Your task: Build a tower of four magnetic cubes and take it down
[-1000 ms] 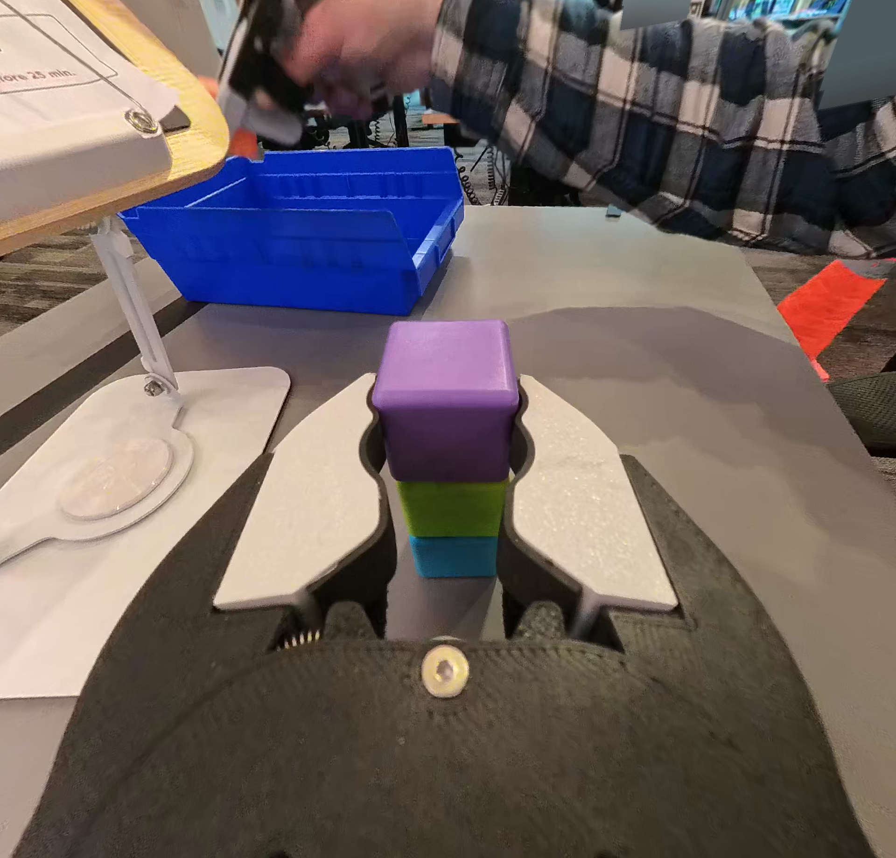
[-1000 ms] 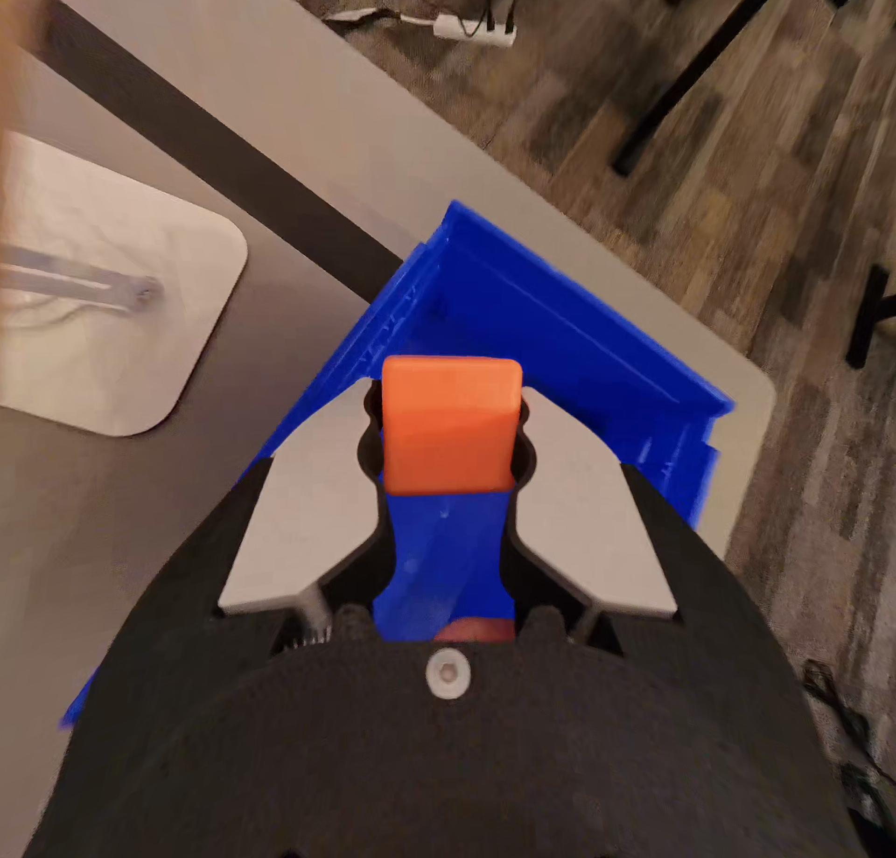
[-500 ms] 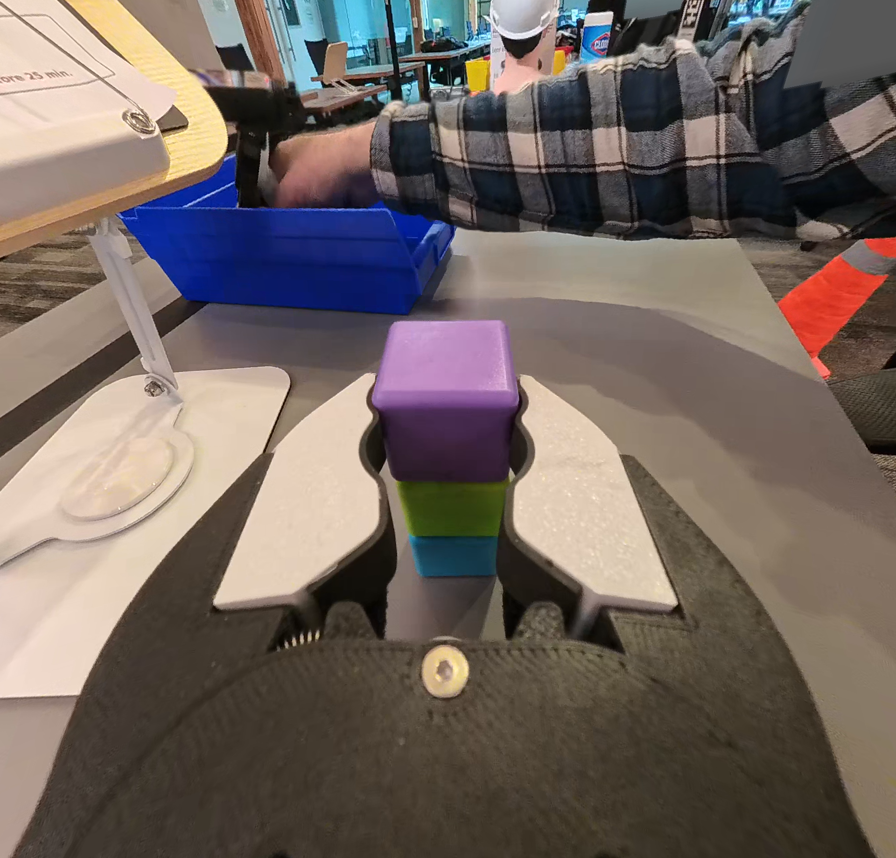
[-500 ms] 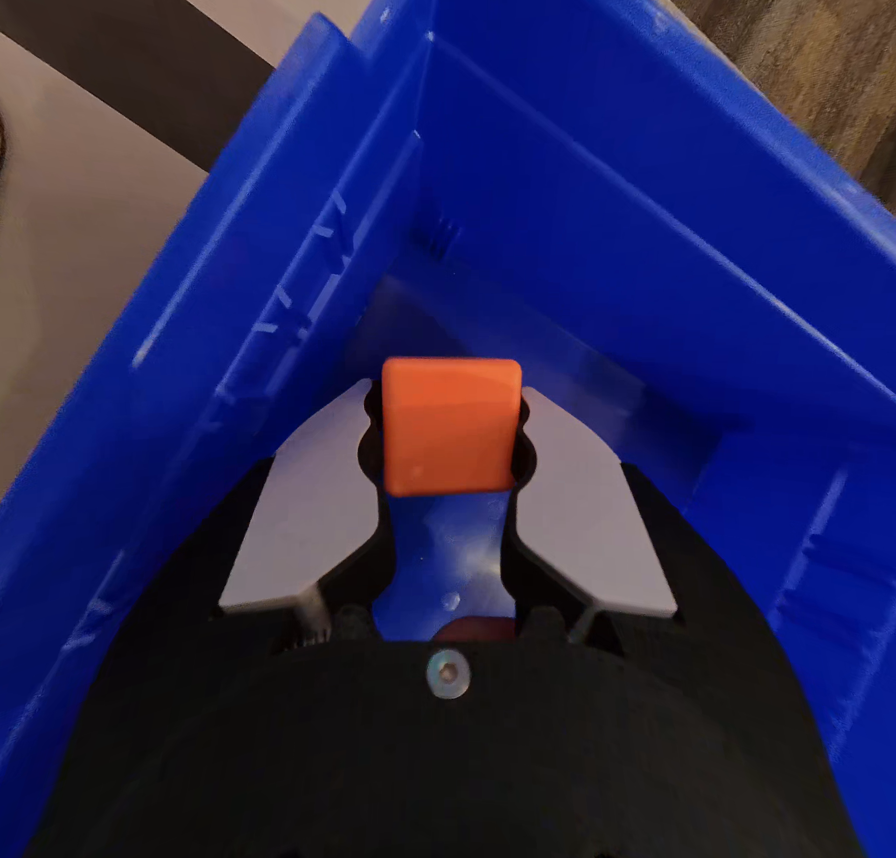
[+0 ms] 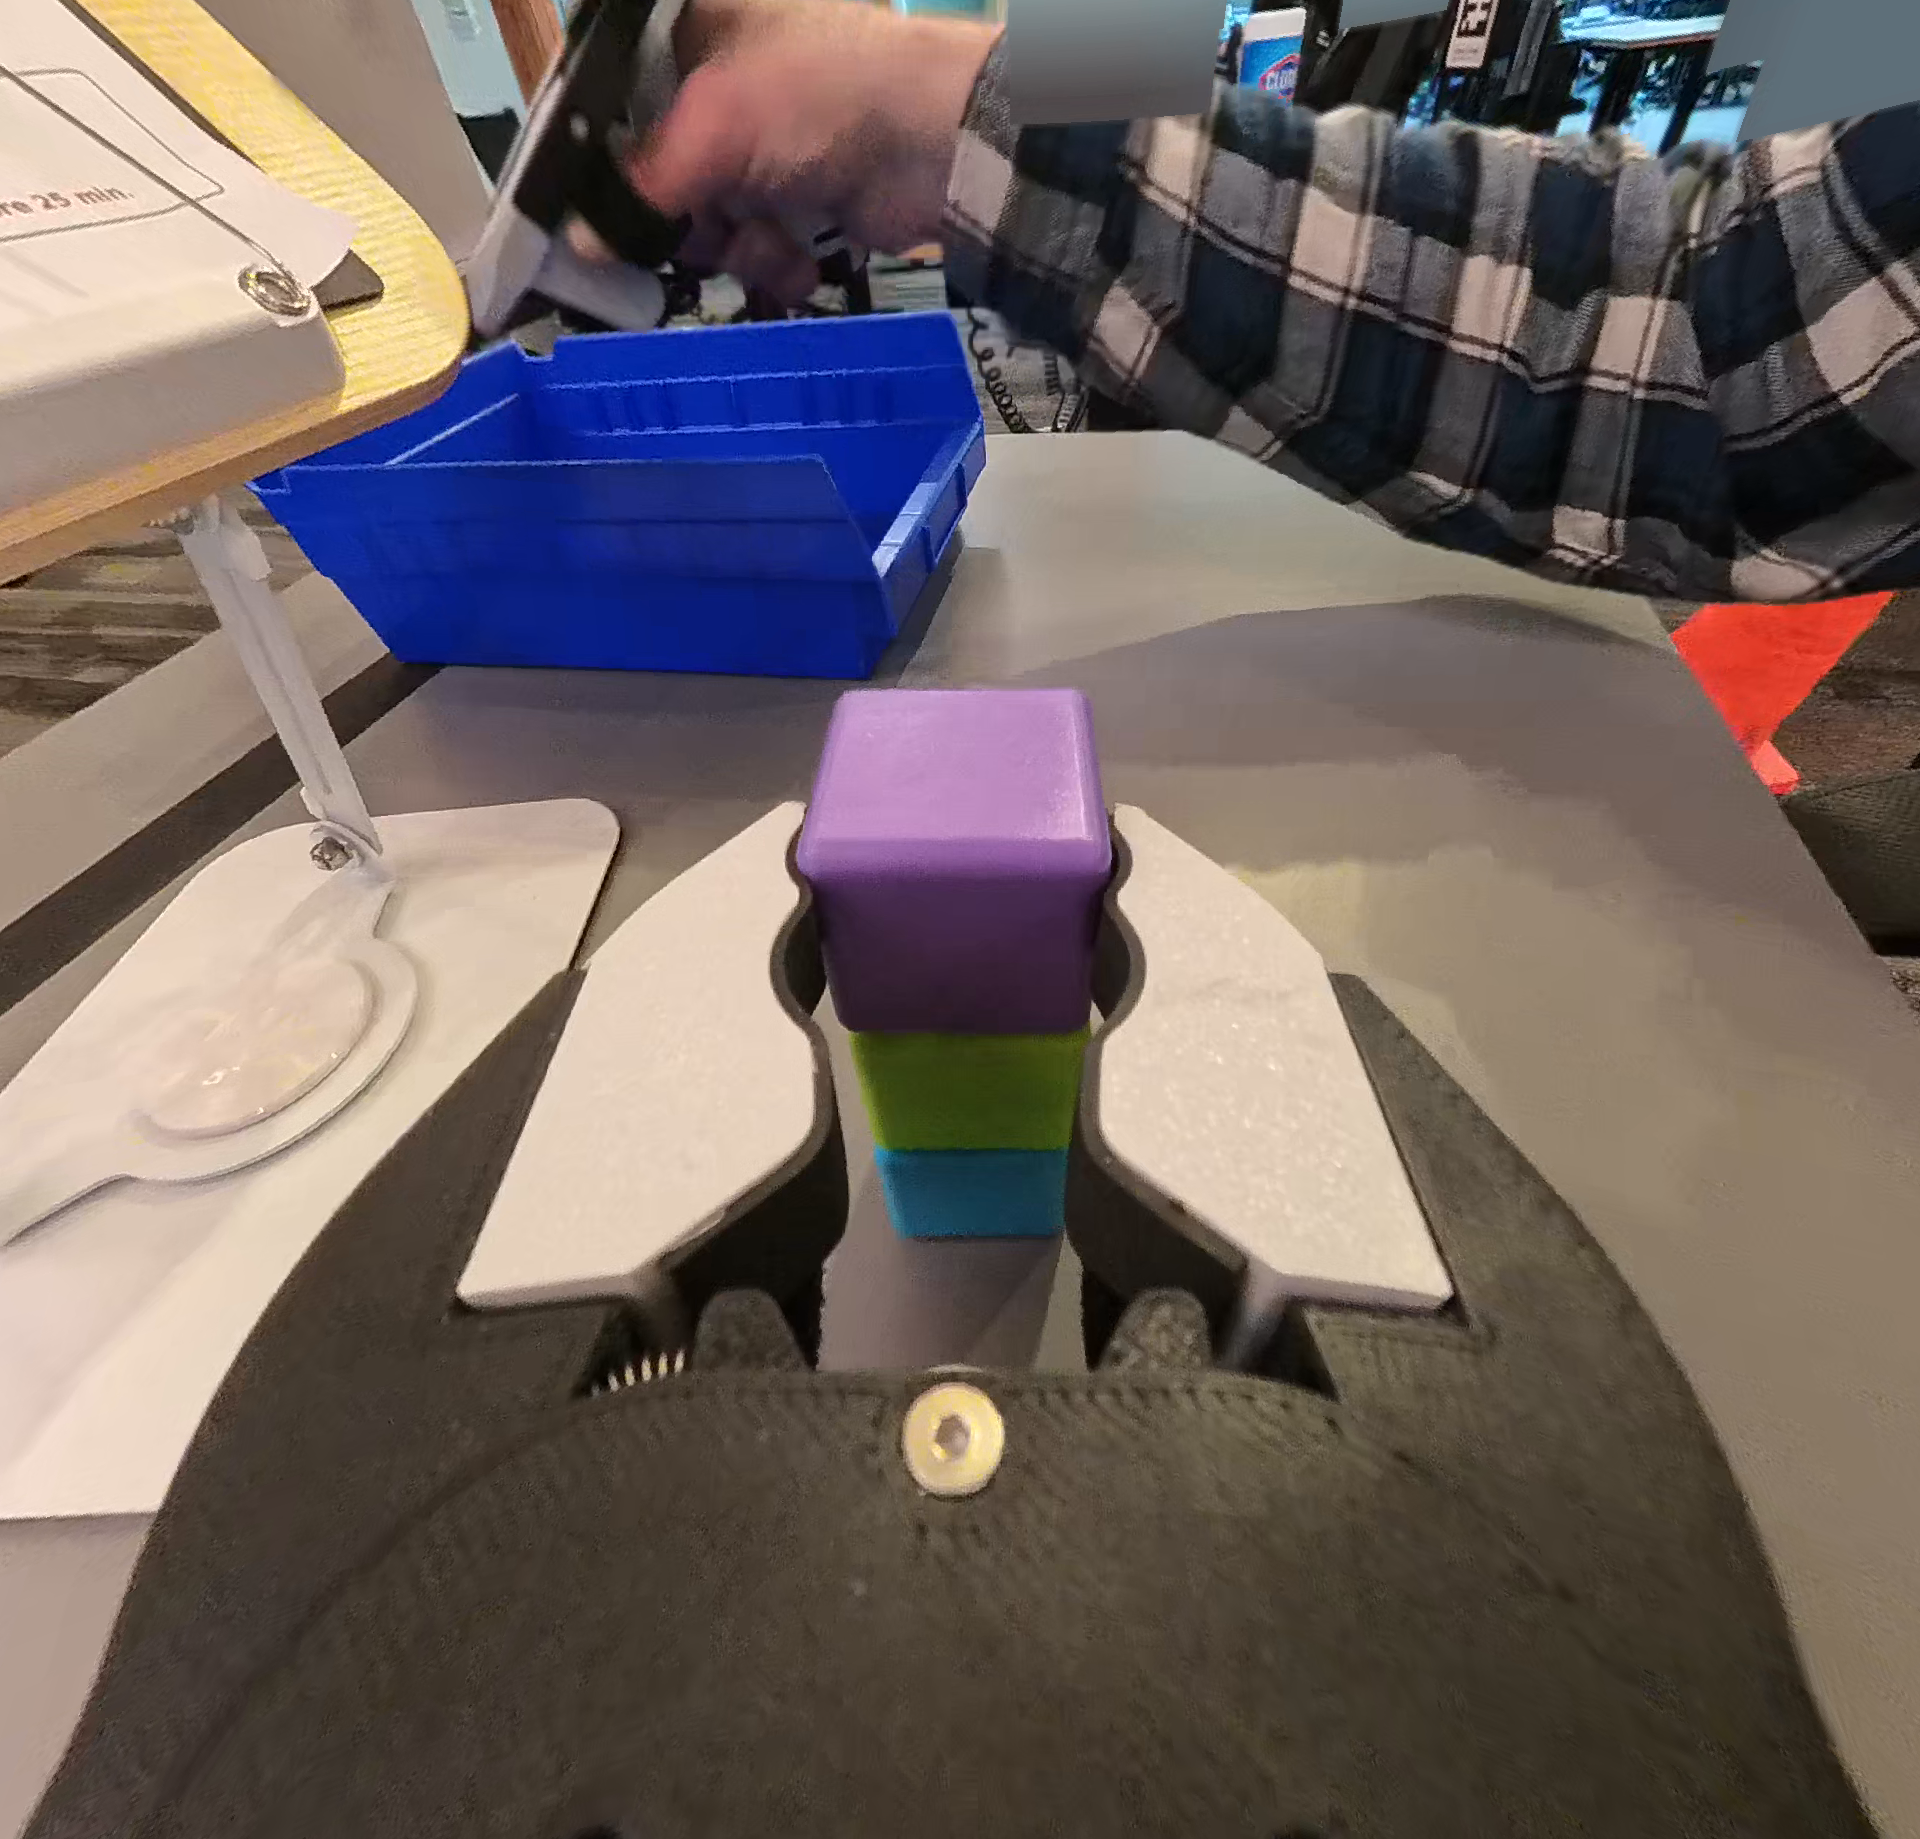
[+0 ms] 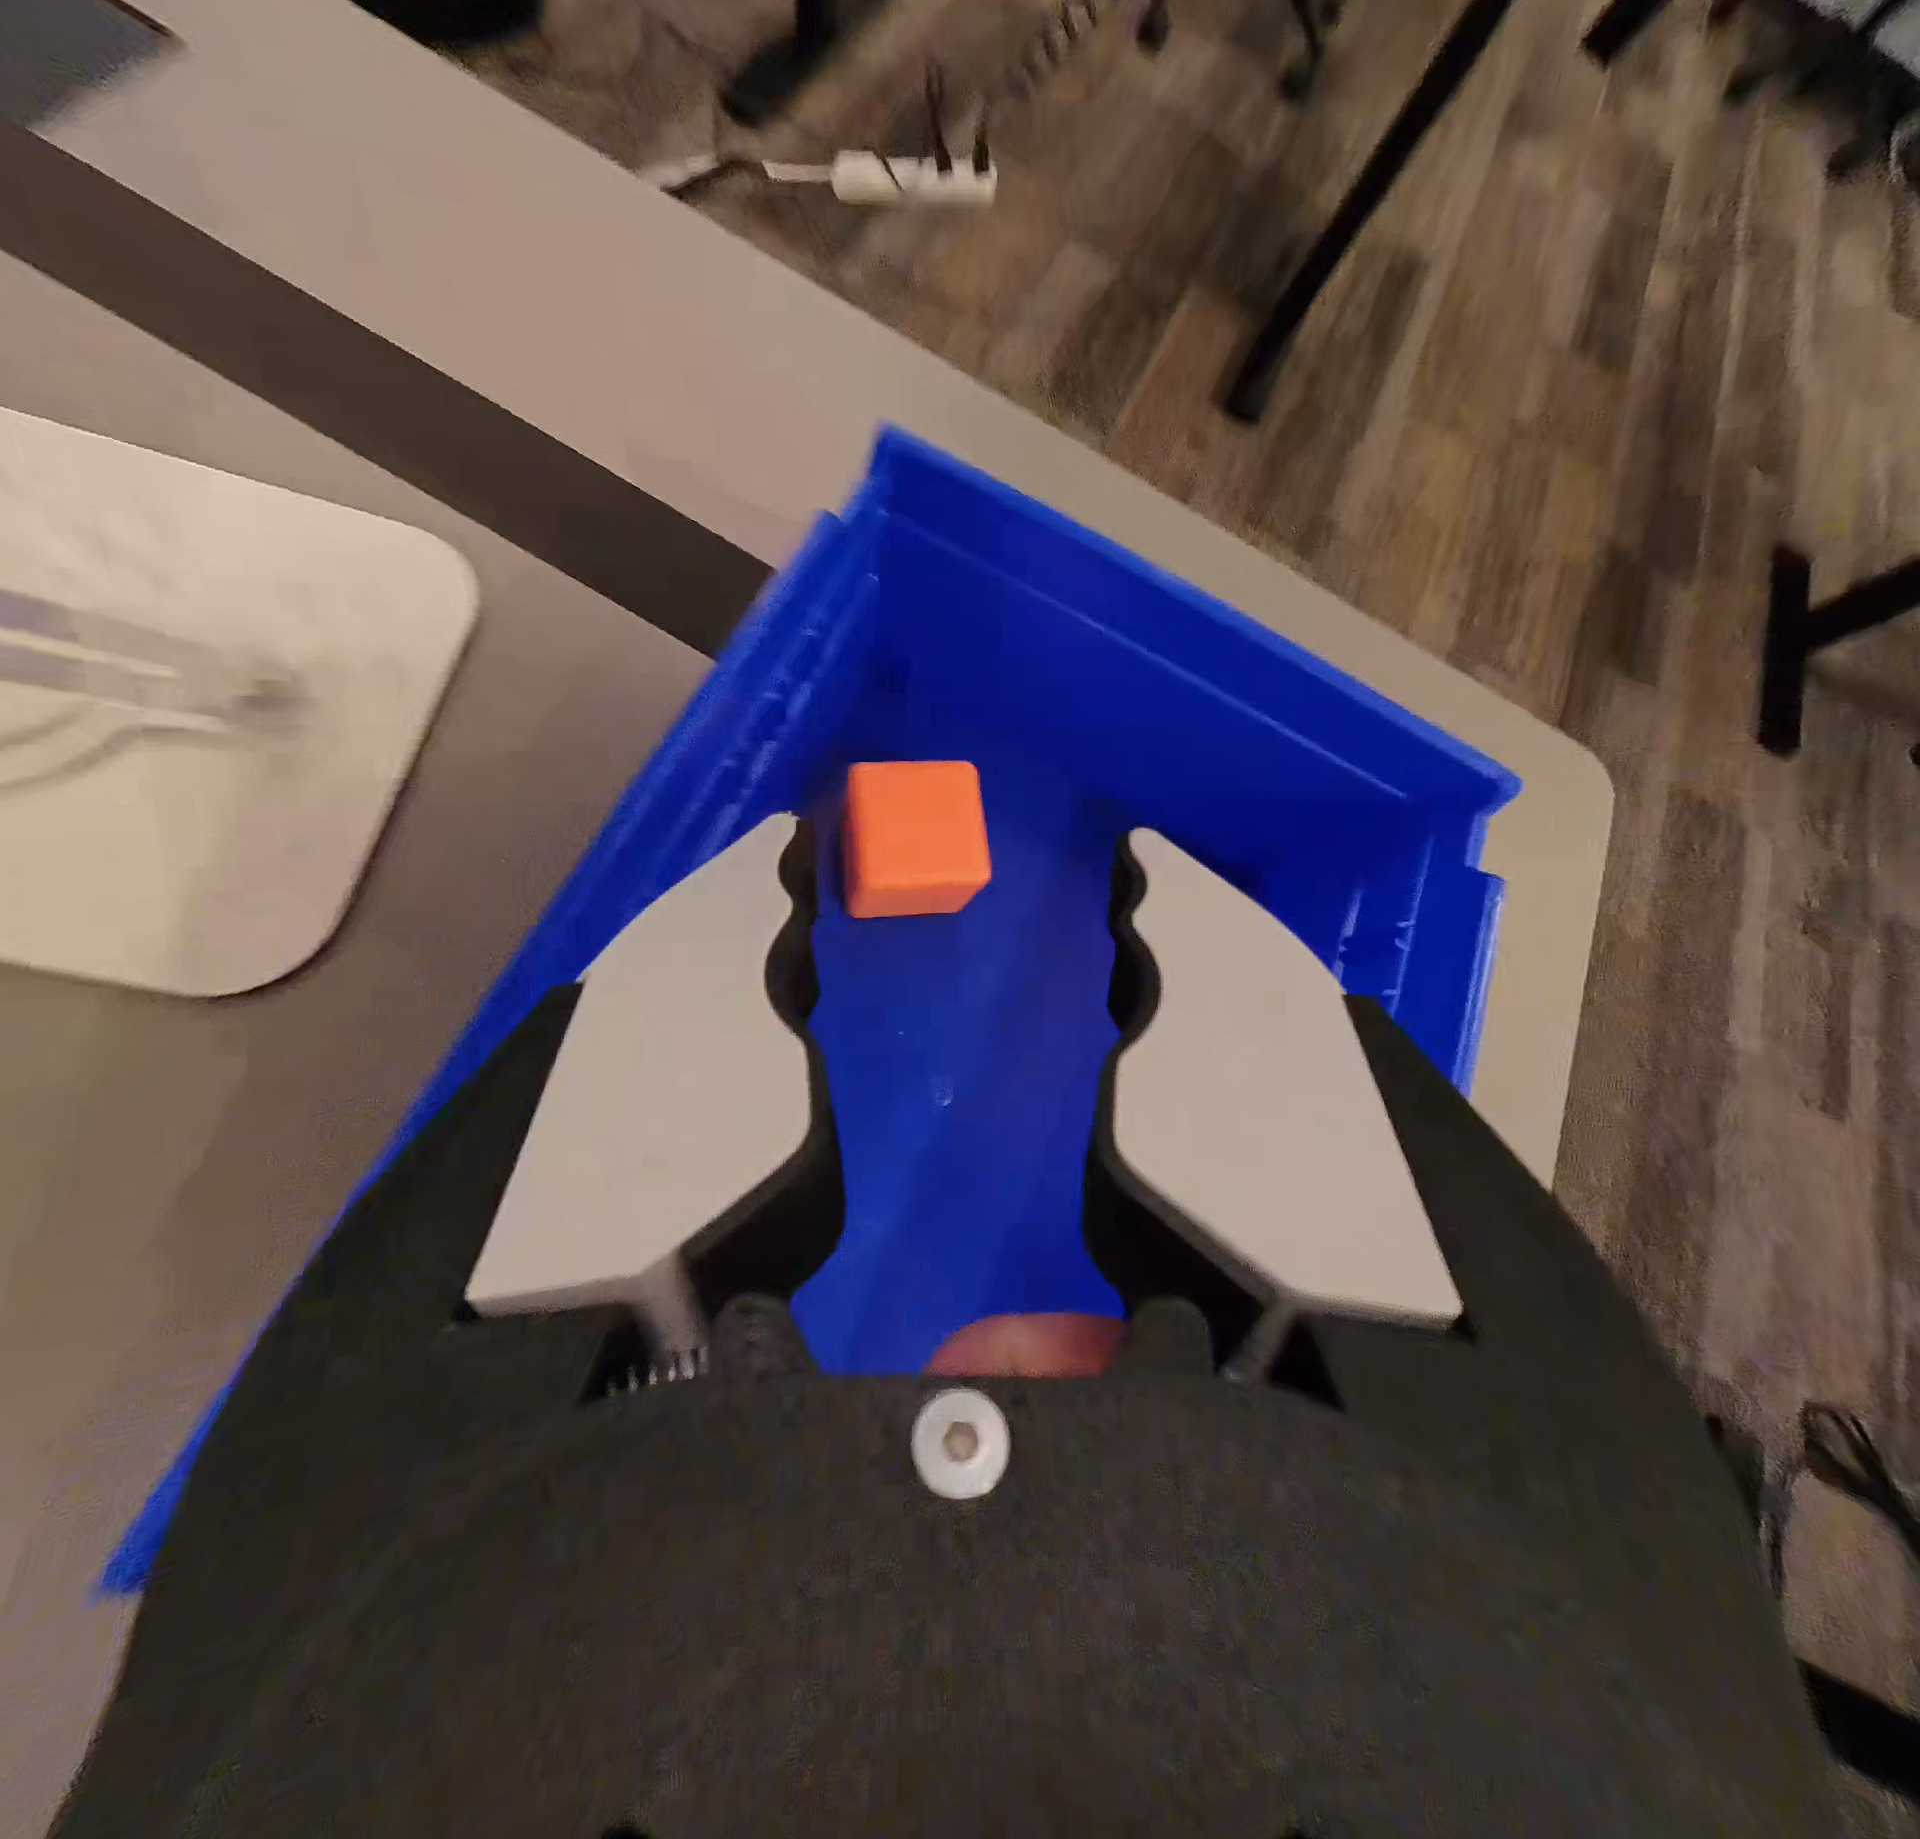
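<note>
Teardown looks underway: small orange plastic cube (image 6: 914, 840) is lying inside the blue plastic bin (image 6: 1195, 688), right gripper (image 6: 961, 885) hanging spread above it. Beside the bin on the grey table (image 5: 1403, 854), left gripper (image 5: 956, 901) is pinching the purple cube (image 5: 954, 854) topping green cube (image 5: 966, 1088) and cyan cube (image 5: 971, 1192); three are waiting.

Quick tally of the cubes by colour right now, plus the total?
Purple cube: 1
Green cube: 1
Light-blue cube: 1
Orange cube: 1
Total: 4
</note>
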